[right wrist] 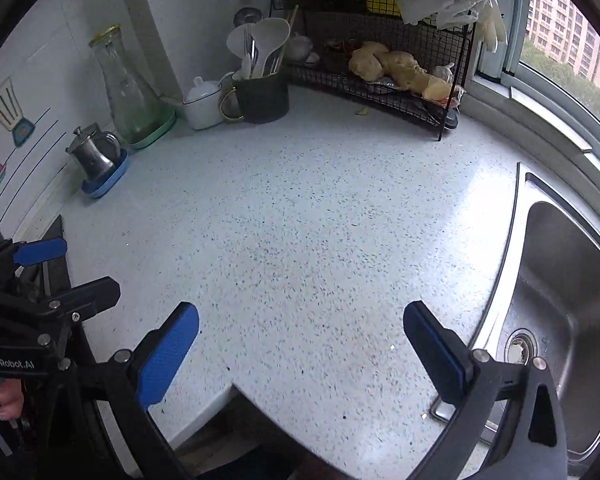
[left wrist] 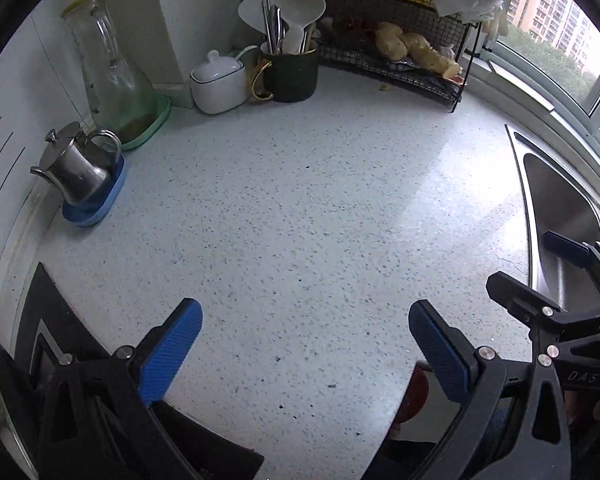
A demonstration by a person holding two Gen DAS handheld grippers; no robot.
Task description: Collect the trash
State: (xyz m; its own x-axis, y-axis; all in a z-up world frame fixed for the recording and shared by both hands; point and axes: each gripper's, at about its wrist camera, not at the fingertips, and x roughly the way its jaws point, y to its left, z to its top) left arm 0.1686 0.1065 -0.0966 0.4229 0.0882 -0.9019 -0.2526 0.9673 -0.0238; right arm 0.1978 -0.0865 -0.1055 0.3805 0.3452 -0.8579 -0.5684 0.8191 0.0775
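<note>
left gripper (left wrist: pixel 305 354) jaws spread, empty | right gripper (right wrist: pixel 301 354) jaws spread, empty | trash: small yellowish scrap (right wrist: pixel 362 111) on countertop (right wrist: pixel 300 220) just before wire rack (right wrist: pixel 384 60) | reach far, descend straight, pinch low, avoid rack

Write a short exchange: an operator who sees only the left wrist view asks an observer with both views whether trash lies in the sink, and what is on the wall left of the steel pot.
Operator: My view cuts off most of the sink. Any trash in the basin?
Observer: Yes. Pale scraps sit in the drain.
Operator: What is on the wall left of the steel pot?
Observer: A blender sticker, stuck flat to the wall.
</note>
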